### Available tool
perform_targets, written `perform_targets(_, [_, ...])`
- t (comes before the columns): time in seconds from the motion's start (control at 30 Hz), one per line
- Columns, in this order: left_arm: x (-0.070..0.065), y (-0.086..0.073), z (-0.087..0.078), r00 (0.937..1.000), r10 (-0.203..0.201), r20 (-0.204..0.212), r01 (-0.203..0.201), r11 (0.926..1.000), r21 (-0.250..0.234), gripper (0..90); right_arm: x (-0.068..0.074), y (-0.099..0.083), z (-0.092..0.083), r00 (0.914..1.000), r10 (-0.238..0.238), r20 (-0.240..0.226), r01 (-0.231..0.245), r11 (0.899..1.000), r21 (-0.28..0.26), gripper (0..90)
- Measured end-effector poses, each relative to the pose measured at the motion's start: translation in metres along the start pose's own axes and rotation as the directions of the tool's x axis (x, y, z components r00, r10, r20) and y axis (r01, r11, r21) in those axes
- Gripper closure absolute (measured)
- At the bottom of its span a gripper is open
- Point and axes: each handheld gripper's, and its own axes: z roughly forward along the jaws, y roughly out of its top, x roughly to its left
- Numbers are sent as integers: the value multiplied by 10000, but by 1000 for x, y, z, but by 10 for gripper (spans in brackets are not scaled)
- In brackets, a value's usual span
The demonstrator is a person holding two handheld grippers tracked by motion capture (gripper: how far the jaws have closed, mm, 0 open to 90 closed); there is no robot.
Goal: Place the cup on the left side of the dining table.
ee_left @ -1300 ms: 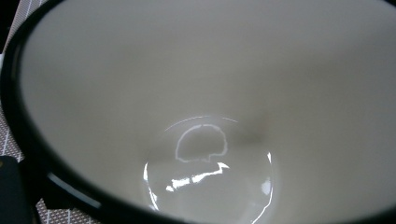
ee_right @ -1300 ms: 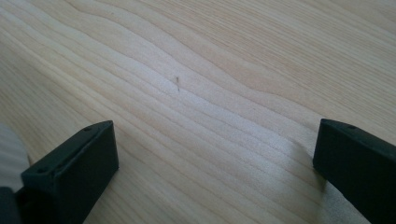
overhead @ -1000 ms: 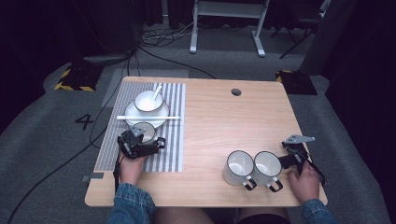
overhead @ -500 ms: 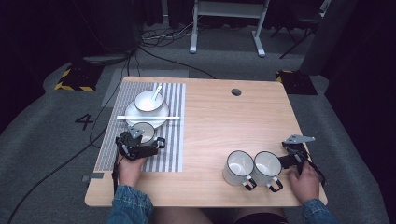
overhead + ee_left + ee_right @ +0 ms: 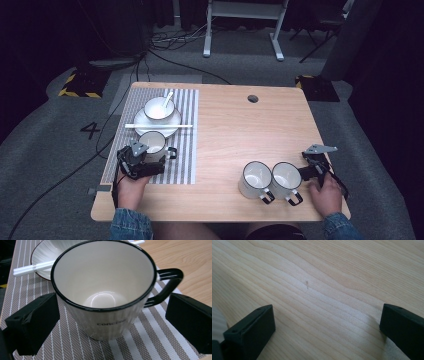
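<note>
Straddling the mug [image 5: 103,290], my left claw [image 5: 110,322] stands released, one black jaw low at the left of the frame and the other low at the right, both apart from the ceramic. I judge the mug stiff, glazed and slippery, fairly heavy for its size and liable to chip, so I would close across the ribbed body below the rim, clear of the black handle [image 5: 166,285] at the right. Behind it, at the upper left, white chopsticks [image 5: 32,267] lie across a plate [image 5: 41,255].

From above, the mug sits on a striped placemat [image 5: 187,150] at the left of the counter [image 5: 230,125], just below the plate, which carries a bowl [image 5: 159,107] with a spoon [image 5: 168,98]. My right claw [image 5: 327,322] is released too, over bare wood; in the high view it rests at the lower right, just beside two more mugs [image 5: 270,177]. Beyond the counter, grey floor [image 5: 60,115], cables [image 5: 165,42] and a white frame [image 5: 242,25] stand in a dark room.
</note>
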Motion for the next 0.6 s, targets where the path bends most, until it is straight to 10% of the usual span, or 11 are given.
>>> perform_targets(0.6, [1, -27, -47, 9922, 797, 955, -740, 9954, -611, 0, 0, 0, 0, 10000, -5, -3, 5, 10000, 1, 2])
